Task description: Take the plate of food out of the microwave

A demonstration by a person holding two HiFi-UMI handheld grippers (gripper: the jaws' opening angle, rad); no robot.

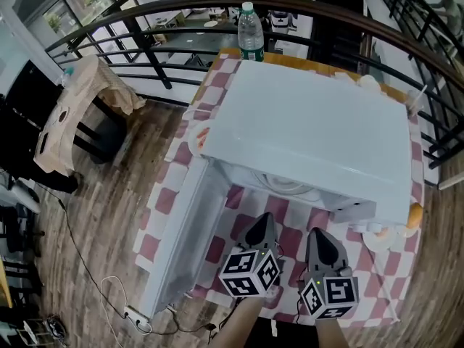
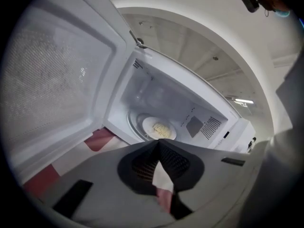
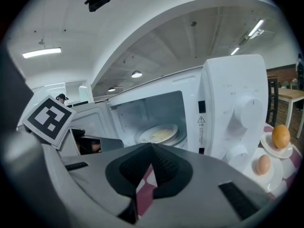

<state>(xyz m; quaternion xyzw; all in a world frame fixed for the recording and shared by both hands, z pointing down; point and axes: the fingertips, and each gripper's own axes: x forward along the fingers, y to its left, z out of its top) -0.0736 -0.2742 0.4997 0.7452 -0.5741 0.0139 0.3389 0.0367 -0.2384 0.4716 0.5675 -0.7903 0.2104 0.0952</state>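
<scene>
White microwave (image 1: 312, 122) top only, head view | plate (image 2: 160, 128) inside, gripper views

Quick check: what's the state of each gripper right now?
Left gripper: closed, holding nothing.
Right gripper: closed, holding nothing.

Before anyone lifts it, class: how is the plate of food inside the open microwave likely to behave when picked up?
The plate of food looks rigid and glazed, so it is probably stiff but slippery at the rim. It is shallow, so the food could slide if tilted. It rests on the turntable in the microwave, which may turn when pushed.
</scene>
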